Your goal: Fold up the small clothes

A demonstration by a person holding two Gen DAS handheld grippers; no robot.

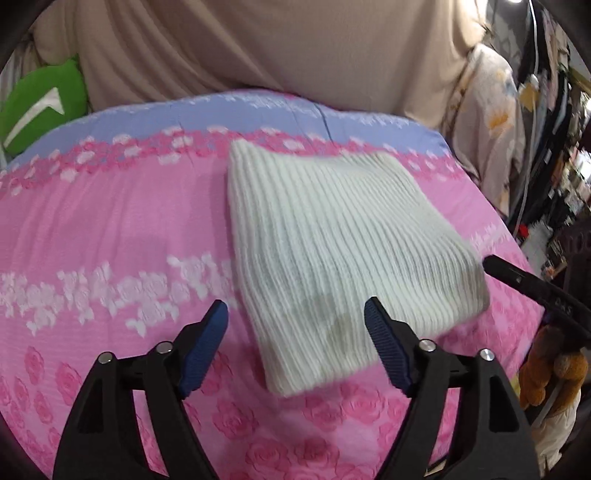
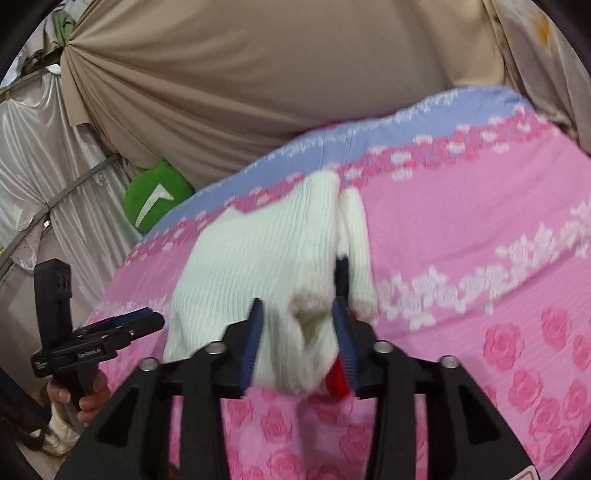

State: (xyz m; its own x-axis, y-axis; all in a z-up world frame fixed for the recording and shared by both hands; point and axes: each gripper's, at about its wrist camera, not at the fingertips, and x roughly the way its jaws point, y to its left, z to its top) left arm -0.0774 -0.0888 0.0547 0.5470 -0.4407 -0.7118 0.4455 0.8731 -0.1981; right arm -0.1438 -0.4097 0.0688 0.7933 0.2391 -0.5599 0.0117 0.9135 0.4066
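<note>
pink rose bedspread point(image 1: 110, 206), white knit point(image 1: 332, 236); left tongs point(image 1: 295, 321) wide, empty; right tongs point(image 2: 297, 325) loosened around knit

The left gripper point(image 2: 147, 321) bears a small white "GenRobot.AI" label on its black body.

Even, fairly bright indoor light filled both fisheye views, with a glaring lamp point(image 1: 514, 1) at the left wrist view's top edge, soft shadows under the gripper fingers, strong bending and dark vignetting at the rims, and motion blur that perhaps smeared the white knit point(image 2: 266, 254) most.
</note>
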